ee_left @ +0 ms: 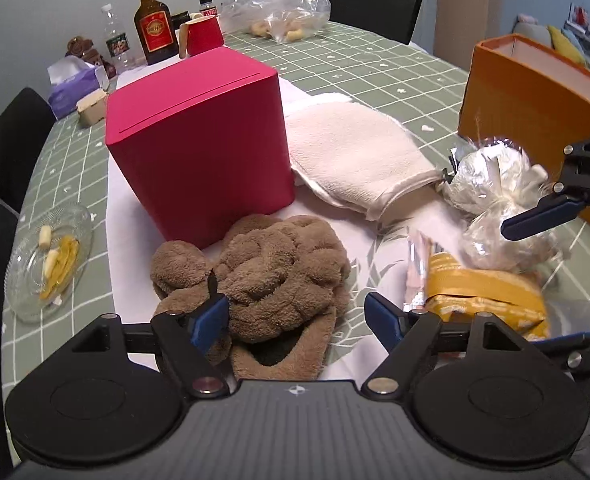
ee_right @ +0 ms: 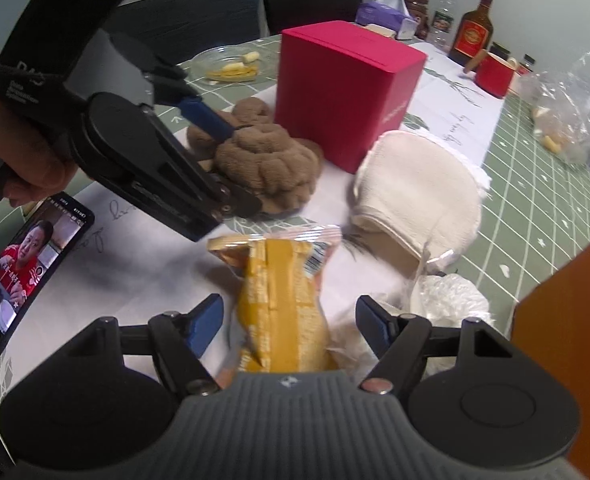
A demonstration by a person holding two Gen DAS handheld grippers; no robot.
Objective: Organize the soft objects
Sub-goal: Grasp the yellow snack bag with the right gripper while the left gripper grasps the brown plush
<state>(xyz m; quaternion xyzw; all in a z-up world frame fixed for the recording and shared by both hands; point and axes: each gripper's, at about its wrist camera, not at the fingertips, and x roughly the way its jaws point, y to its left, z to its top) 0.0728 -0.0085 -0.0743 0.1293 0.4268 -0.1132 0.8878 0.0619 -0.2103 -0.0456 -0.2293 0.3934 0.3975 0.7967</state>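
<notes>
Both tongs [ee_left: 297, 316] [ee_right: 289, 326] agape over a green checked tablecloth [ee_left: 375, 68], dark chairs [ee_left: 371, 4] around.

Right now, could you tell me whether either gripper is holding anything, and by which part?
Nothing is held. The left gripper is open around the brown plush; the right gripper is open around the yellow snack packet.

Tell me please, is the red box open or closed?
Closed. The red box stands upright on the white cloth; its flat lid sits flush on top in both views, with only a thin seam visible.
</notes>
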